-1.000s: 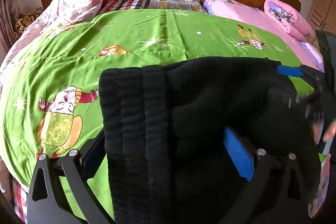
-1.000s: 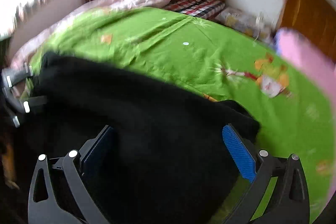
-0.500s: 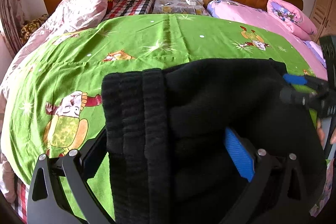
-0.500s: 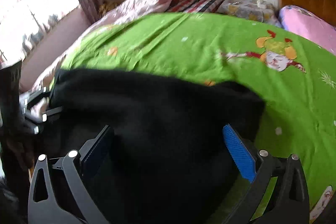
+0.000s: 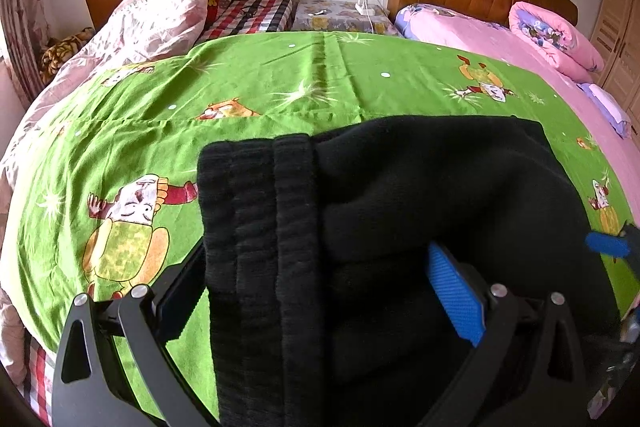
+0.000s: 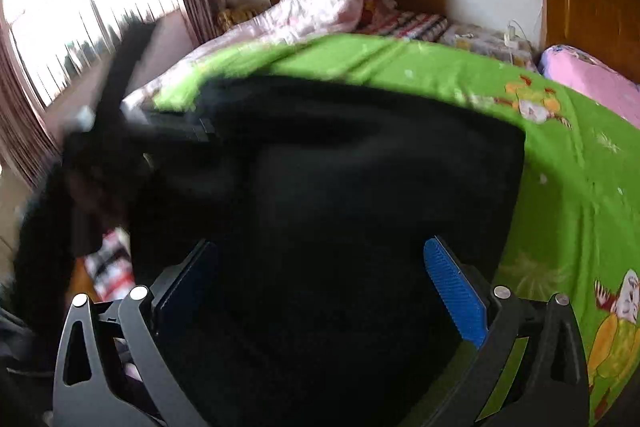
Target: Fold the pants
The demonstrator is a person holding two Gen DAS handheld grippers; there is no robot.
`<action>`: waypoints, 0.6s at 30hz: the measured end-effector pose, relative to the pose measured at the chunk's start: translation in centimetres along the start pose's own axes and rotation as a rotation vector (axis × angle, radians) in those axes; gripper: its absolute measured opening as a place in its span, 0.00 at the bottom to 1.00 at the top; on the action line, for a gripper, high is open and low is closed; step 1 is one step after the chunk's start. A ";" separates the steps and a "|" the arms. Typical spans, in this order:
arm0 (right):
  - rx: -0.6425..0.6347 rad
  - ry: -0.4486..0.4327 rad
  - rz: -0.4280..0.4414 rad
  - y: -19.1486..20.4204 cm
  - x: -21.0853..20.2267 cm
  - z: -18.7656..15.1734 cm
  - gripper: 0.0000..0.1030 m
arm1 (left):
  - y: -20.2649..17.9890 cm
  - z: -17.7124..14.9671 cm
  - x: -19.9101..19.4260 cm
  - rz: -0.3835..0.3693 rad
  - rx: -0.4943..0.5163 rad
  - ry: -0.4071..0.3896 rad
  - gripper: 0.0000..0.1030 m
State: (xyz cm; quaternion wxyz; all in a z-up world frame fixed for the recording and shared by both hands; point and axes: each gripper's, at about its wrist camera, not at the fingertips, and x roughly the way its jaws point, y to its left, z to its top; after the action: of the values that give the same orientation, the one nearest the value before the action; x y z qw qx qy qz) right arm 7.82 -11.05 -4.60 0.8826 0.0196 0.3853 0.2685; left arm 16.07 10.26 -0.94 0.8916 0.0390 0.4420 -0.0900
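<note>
Fingers (image 5: 456,291) of the left gripper (image 5: 316,291) stand wide apart, with the black pants (image 5: 400,227) lying between them, so we hold nothing tight there. From this view we see the ribbed waistband on the left side of the cloth and a thick doubled layer to its right. The pants rest on the green sheet (image 5: 260,87) of the bed, near its front edge. We judge that at least one fold is already made, because the bundle looks short and thick; what is left is probably one more fold or only smoothing.

On the right gripper (image 6: 320,291) the fingers (image 6: 456,291) are also spread, and the pants (image 6: 360,187) fill the gap between them without being pinched.

Much is hard to read. The right view is blurred, and we cannot tell what the dark shape at its left side is. The near edge of the pants is cut off in both views, and we cannot count the layers in the black cloth.
</note>
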 end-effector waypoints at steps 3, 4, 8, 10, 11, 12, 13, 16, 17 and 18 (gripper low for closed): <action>0.029 -0.026 -0.047 0.0 -1.0 0.0 0.96 | -0.1 0.0 -0.2 0.003 0.004 -0.005 0.99; 0.027 -0.050 -0.056 0.3 -1.7 -0.1 0.96 | -0.1 -0.1 -0.2 0.000 0.006 -0.009 0.99; 0.021 -0.123 -0.026 1.5 -4.4 -1.4 0.96 | 0.0 -0.7 -2.1 0.022 -0.011 -0.101 0.99; -0.005 -0.150 -0.055 2.0 -5.4 -2.4 0.96 | -0.7 -1.3 -4.0 0.045 -0.009 -0.161 0.98; -0.008 -0.156 -0.072 2.6 -6.0 -3.0 0.96 | -1.5 -1.9 -5.1 0.017 -0.004 -0.184 0.98; -0.006 -0.162 -0.088 2.6 -6.2 -3.3 0.96 | -2.1 -2.5 -5.9 -0.005 0.000 -0.203 0.98; 0.001 -0.169 -0.098 2.6 -6.4 -3.6 0.96 | -2.8 -3.1 -6.6 -0.015 0.007 -0.219 0.98; 0.058 -0.183 -0.073 1.8 -6.7 -4.8 0.96 | -5.5 -5.4 -7.9 0.000 0.055 -0.249 0.98; 0.064 -0.176 -0.065 1.6 -6.5 -5.1 0.96 | -6.5 -6.4 -8.1 0.020 0.087 -0.261 0.98; 0.062 -0.172 -0.069 1.6 -6.4 -5.3 0.96 | -7.1 -7.0 -8.1 0.045 0.111 -0.264 0.98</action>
State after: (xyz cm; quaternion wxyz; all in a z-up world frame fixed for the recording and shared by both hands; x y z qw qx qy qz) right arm -0.11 -13.74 -3.68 0.9200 0.0568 0.3169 0.2234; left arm 4.40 5.41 1.30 0.9403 0.0861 0.3140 -0.0988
